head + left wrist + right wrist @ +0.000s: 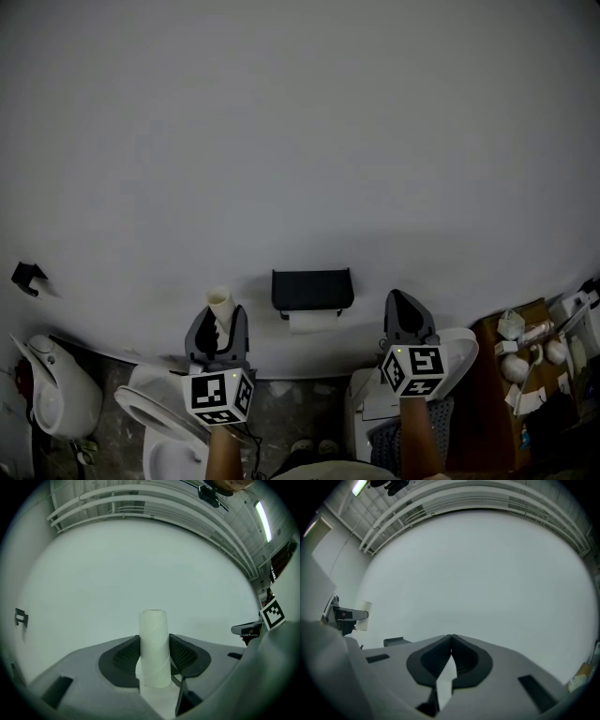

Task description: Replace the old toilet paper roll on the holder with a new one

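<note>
Left gripper (218, 328): held roughly level, nose toward the white wall (300, 141), just left of the holder; left forearm (225, 457) coming up from the bottom edge.
Left jaws: partly apart, pads pressed on either side of a bare cardboard tube (153, 644), upright, top end above the jaws.
Right gripper (451, 639): level too, aimed at the wall just right of the holder, right forearm (419, 438) below it.
Right jaws: closed tip to tip, nothing between.
Toilet paper holder (312, 289): black, on the wall between both grippers, white paper (314, 322) hanging beneath.
</note>
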The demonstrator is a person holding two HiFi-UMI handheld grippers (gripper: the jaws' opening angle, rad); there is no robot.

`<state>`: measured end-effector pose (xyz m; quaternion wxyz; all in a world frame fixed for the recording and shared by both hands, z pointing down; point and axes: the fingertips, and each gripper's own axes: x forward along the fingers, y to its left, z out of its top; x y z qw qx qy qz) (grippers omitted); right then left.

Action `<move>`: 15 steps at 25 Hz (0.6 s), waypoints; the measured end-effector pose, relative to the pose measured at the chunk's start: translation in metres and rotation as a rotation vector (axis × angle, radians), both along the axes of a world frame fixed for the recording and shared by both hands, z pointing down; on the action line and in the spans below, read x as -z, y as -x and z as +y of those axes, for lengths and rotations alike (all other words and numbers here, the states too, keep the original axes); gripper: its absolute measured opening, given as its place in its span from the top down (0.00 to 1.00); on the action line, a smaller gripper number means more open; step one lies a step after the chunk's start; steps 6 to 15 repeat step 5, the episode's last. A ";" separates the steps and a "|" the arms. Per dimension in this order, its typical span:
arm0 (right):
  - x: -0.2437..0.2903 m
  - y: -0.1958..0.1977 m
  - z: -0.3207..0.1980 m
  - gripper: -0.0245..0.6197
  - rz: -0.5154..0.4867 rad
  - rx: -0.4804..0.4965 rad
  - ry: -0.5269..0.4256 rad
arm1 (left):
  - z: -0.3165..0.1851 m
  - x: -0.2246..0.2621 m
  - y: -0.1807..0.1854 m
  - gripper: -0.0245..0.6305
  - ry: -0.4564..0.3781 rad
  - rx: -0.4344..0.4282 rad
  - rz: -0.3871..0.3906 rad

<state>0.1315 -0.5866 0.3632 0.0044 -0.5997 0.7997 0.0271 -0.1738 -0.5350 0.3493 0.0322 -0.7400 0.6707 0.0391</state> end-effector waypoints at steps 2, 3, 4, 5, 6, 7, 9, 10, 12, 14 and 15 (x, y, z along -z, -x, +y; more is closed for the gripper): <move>0.000 -0.001 -0.001 0.98 0.001 -0.001 -0.001 | -0.001 -0.001 0.000 0.67 0.000 0.000 0.001; 0.000 -0.001 -0.001 0.98 0.001 -0.002 -0.001 | -0.001 -0.001 0.000 0.67 0.000 0.001 0.000; 0.000 -0.002 -0.001 0.97 0.000 -0.003 -0.002 | -0.001 -0.001 0.000 0.67 0.000 0.001 0.000; 0.000 -0.002 -0.001 0.97 0.000 -0.004 -0.002 | -0.002 -0.001 0.000 0.67 -0.001 0.001 -0.001; 0.000 -0.002 -0.001 0.97 0.000 -0.004 -0.002 | -0.002 -0.001 0.000 0.67 -0.001 0.001 -0.001; 0.000 -0.002 -0.001 0.97 0.000 -0.004 -0.002 | -0.002 -0.001 0.000 0.67 -0.001 0.001 -0.001; 0.000 -0.002 -0.001 0.97 0.000 -0.004 -0.002 | -0.002 -0.001 0.000 0.67 -0.001 0.001 -0.001; 0.000 -0.002 -0.001 0.97 0.000 -0.004 -0.002 | -0.002 -0.001 0.000 0.67 -0.001 0.001 -0.001; 0.000 -0.002 -0.001 0.97 0.000 -0.004 -0.002 | -0.002 -0.001 0.000 0.67 -0.001 0.001 -0.001; 0.000 -0.002 -0.001 0.97 0.000 -0.004 -0.002 | -0.002 -0.001 0.000 0.67 -0.001 0.001 -0.001; 0.000 -0.002 -0.001 0.97 0.000 -0.004 -0.002 | -0.002 -0.001 0.000 0.67 -0.001 0.001 -0.001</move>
